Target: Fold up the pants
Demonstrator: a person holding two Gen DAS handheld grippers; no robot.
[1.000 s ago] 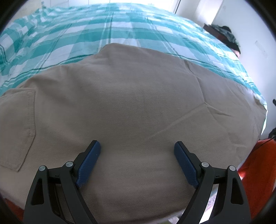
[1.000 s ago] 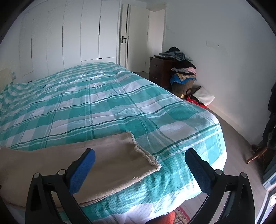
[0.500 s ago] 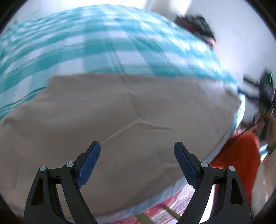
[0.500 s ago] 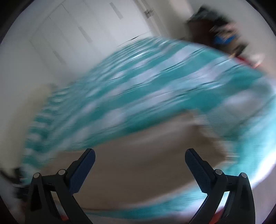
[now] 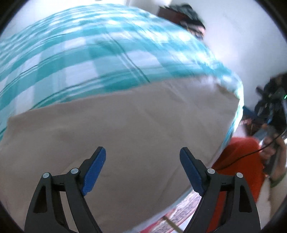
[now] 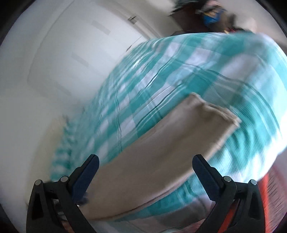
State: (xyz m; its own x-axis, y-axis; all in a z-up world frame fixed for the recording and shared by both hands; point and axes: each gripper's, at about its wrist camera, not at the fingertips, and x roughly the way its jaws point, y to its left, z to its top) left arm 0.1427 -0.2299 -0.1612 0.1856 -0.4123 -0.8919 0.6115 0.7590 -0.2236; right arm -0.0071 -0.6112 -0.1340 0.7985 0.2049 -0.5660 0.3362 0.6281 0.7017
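Note:
Beige pants lie flat along the near edge of a bed with a teal and white checked cover. My left gripper is open and empty, just above the pants' leg. In the right wrist view the pants run diagonally, their hem end at the upper right. My right gripper is open and empty above the pants, tilted. Both views are motion-blurred.
A red rug and a patterned rug lie on the floor beside the bed. A dresser piled with clothes stands against the far wall. White wardrobe doors stand behind the bed. Dark clutter sits at the right.
Both grippers have swung quickly. The left view shifted right along the pants toward the leg end; the back pocket left view. The right view rolled and moved over the pants.

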